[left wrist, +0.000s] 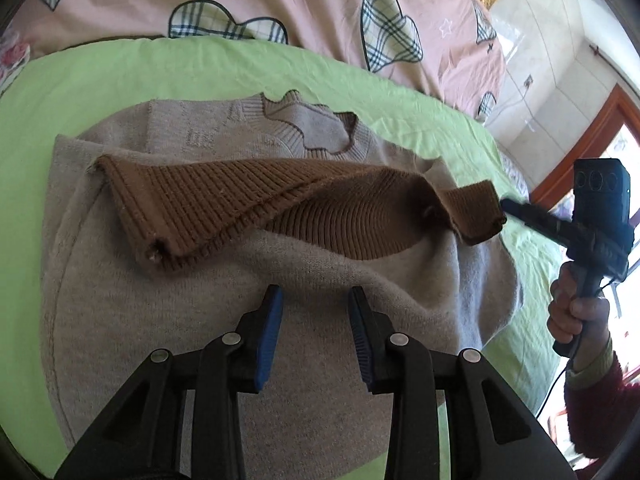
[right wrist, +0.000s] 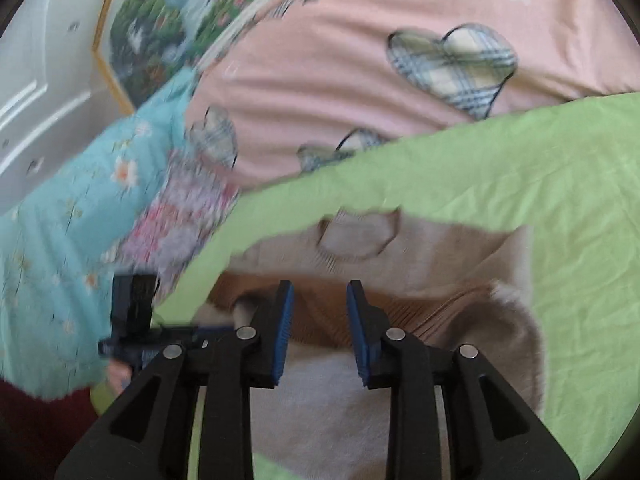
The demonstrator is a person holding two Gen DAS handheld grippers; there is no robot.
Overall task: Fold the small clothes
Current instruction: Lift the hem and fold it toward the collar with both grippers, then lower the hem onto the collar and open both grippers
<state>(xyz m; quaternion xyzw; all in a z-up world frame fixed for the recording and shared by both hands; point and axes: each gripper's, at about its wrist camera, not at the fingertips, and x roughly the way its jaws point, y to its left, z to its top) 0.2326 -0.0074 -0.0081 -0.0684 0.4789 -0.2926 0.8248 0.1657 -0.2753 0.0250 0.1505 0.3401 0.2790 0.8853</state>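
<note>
Beige knit sweater [left wrist: 248, 320] on green sheet [left wrist: 100, 80], no legible writing, left claw [left wrist: 316, 300] and right claw [right wrist: 320, 292] released

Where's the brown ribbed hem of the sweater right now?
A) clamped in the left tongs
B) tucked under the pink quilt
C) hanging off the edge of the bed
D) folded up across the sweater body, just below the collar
D: the brown ribbed hem lies across the beige sweater just below its collar, and the left tongs stand open with nothing between them.
</note>
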